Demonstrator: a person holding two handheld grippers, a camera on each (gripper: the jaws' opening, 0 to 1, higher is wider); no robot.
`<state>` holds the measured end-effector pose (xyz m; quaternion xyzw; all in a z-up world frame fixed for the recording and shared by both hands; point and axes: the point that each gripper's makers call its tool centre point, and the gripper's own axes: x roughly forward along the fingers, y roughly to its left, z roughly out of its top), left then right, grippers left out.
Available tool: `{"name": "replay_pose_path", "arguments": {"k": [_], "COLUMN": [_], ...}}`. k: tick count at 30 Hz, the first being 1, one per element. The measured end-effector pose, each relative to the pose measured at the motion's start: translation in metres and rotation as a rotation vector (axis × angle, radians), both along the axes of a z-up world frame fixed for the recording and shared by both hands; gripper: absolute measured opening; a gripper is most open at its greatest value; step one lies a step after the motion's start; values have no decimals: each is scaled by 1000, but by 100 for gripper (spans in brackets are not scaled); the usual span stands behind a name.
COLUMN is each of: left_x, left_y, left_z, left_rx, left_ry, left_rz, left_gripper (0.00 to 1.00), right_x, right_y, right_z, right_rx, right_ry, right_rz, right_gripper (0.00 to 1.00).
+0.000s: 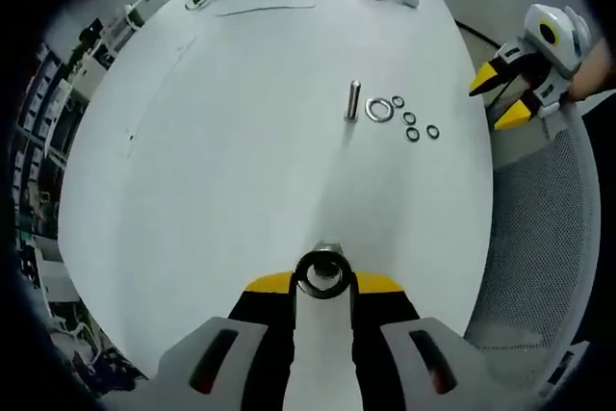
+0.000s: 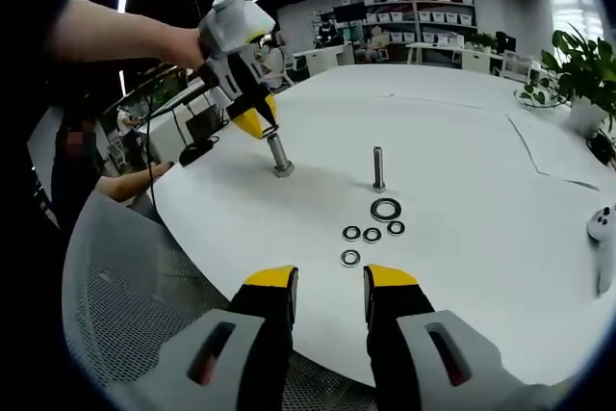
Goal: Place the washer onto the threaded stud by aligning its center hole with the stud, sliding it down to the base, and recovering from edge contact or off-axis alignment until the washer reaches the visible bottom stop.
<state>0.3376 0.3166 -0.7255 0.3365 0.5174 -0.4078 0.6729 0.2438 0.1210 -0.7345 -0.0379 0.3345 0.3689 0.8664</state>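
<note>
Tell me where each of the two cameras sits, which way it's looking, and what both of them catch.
Left gripper view: rides the left gripper, looking steeply down along its jaws, shut on a washer, across the white table; the right gripper enters at the right edge.
Right gripper view: rides the right gripper, jaws apart at the table's near edge, facing across it; a person's arm holds the left gripper over a stud.
Shared: upright stud, loose washers.
</note>
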Motion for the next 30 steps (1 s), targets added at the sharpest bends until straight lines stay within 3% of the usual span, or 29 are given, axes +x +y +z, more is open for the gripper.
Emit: {"name": "replay_pose_path", "arguments": {"k": [14, 30], "left_x": [-2, 0], "left_y": [-1, 0], "left_z": [-14, -49], "left_rx": [54, 103], "left_ry": [15, 62], "left_rz": [-58, -31], "left_gripper": [19, 19], "right_x": [0, 1], "right_y": [-1, -2], "right_z": [0, 0], "right_rx": [5, -2], "right_ry": [0, 2], "right_rz": [-8, -11], "right_gripper": [31, 31]}}
